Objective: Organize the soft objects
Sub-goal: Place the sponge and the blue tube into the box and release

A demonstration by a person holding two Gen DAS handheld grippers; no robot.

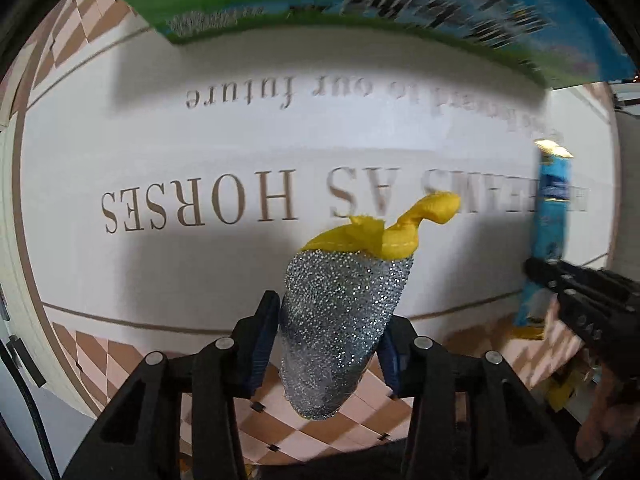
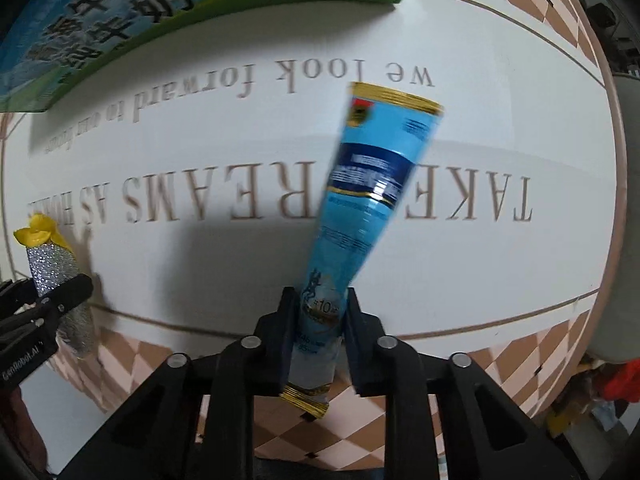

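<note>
My left gripper [image 1: 332,320] is shut on a silver glitter pouch with a yellow knotted top [image 1: 340,320], held above the white lettered tabletop [image 1: 160,280]. The pouch also shows in the right wrist view [image 2: 52,268] at the far left, with the left gripper [image 2: 44,304] around it. My right gripper [image 2: 318,312] is shut on a long blue soft packet with gold ends [image 2: 360,208], held upright over the table. In the left wrist view the packet [image 1: 550,240] and the right gripper [image 1: 560,276] are at the far right.
A green and blue printed carton [image 1: 360,8] stands at the back of the table, also in the right wrist view [image 2: 120,20]. The tabletop [image 2: 500,120] has a brown and pink checkered border [image 2: 520,360]. Red and yellow items [image 2: 616,388] lie beyond the right edge.
</note>
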